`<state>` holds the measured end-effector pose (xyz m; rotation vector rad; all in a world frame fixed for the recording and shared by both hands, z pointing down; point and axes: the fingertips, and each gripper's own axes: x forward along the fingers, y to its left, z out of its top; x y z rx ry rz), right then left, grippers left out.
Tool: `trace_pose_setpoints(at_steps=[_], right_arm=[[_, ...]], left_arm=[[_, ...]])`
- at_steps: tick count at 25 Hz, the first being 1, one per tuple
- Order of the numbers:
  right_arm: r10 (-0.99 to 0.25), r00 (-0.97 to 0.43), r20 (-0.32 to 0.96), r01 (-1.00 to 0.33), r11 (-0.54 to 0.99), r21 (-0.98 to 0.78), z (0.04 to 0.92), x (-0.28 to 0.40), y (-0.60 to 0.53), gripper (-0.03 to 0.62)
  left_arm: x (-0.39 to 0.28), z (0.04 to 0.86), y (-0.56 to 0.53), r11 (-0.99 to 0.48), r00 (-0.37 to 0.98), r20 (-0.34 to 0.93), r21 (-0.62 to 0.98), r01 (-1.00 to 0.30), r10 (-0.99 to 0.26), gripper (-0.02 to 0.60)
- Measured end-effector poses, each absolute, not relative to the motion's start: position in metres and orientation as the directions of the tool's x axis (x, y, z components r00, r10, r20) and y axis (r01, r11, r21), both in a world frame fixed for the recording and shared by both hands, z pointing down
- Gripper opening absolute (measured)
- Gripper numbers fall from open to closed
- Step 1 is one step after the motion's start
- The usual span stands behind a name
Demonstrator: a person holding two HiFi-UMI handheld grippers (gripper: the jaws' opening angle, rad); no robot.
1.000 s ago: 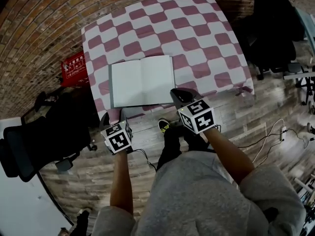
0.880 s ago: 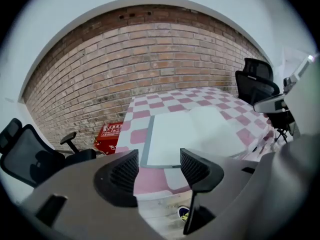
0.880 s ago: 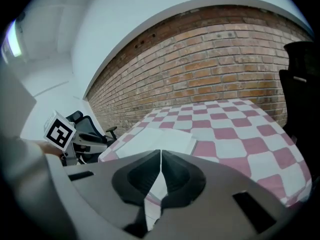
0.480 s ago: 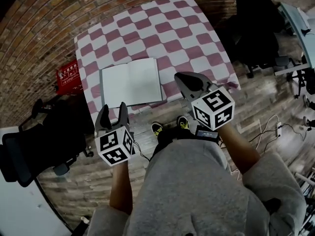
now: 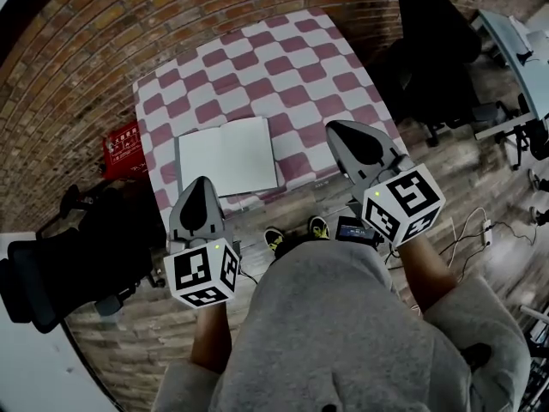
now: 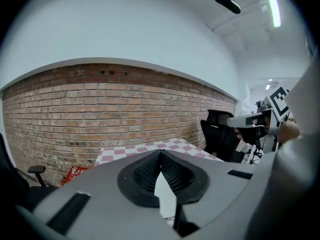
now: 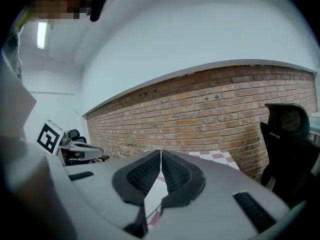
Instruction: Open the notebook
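Note:
The notebook [image 5: 227, 154] lies open on the pink-and-white checked tablecloth [image 5: 283, 75], white pages up, near the table's front left. Both grippers are held up off the table, in front of its near edge. My left gripper [image 5: 204, 180] [image 6: 160, 151] is shut; its jaws have just been closing, with nothing between them. It hangs just in front of the notebook's near edge, apart from it. My right gripper [image 5: 336, 127] [image 7: 161, 151] is also shut and empty, to the right of the notebook, over the table's front right corner.
A brick wall runs behind the table. A red box [image 5: 124, 137] sits on the floor at the table's left. Black office chairs stand at the back right [image 5: 437, 41] and at the left [image 5: 51, 256]. Cables [image 5: 480, 230] lie on the wooden floor to the right.
Both grippers have risen and now point more level. The left jaws went from open to shut on nothing. The notebook stays open and still.

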<state>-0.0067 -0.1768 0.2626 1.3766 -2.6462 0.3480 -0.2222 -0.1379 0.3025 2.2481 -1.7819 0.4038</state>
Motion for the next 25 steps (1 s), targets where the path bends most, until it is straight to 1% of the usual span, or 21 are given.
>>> trace_pose_setpoints(at_steps=[5, 11, 25], right_arm=[[-0.795, -0.567, 0.214, -0.824, 0.542, -0.169, 0.261, -0.002, -0.172, 0.028], [-0.792, -0.569, 0.222, -0.822, 0.540, -0.182, 0.266, 0.000, -0.175, 0.028], [-0.777, -0.586, 0.231, -0.810, 0.561, -0.168, 0.270, -0.008, -0.184, 0.028]], left_arm=[[-0.212, 0.295, -0.138, -0.246, 0.234, 0.356, 0.013, -0.969, -0.905, 0.011], [-0.214, 0.292, -0.140, -0.238, 0.221, 0.363, -0.002, -0.971, -0.905, 0.011], [-0.216, 0.293, -0.147, -0.234, 0.212, 0.362, -0.018, -0.972, -0.908, 0.011]])
